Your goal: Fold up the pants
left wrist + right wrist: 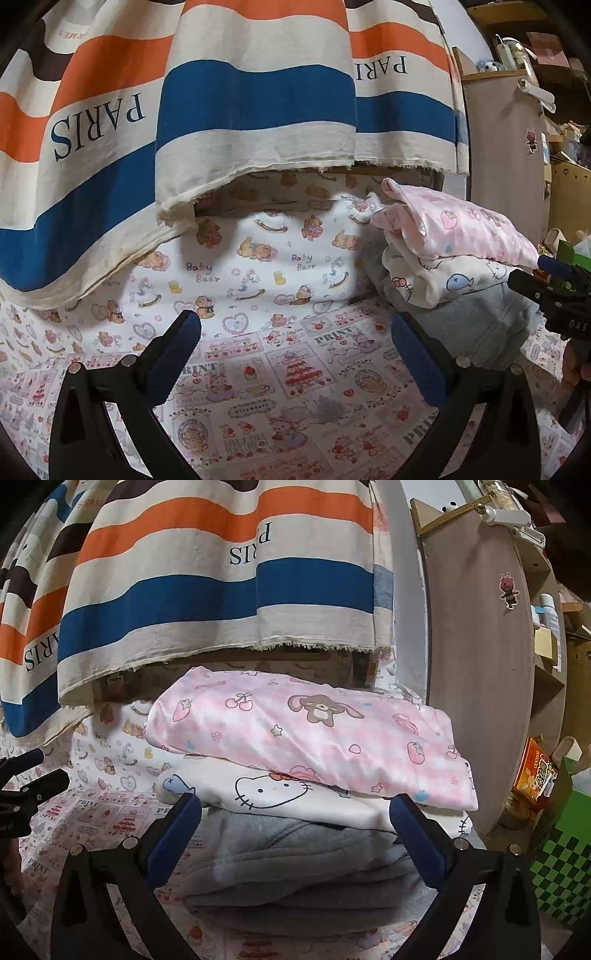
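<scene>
One striped cloth (221, 590), banded orange, blue, cream and brown, hangs at the rear. Below it two printed sheets cover the surface: one bear-print sheet (258, 266) behind, one pink "PRINT" sheet (295, 387) in front. One wooden cabinet (476, 664) stands to the right. One stack of three folded garments rests on the pink sheet: grey pants (295, 871) at the bottom, white cat-print pants (288, 794) in the middle, pink checked pants (314, 734) on top. Two tools are present. The left tool (295, 354) is spread, empty, over bare sheet left of the stack. The right tool (295, 830) is spread, empty, facing the stack, with the grey pants between its fingers
</scene>
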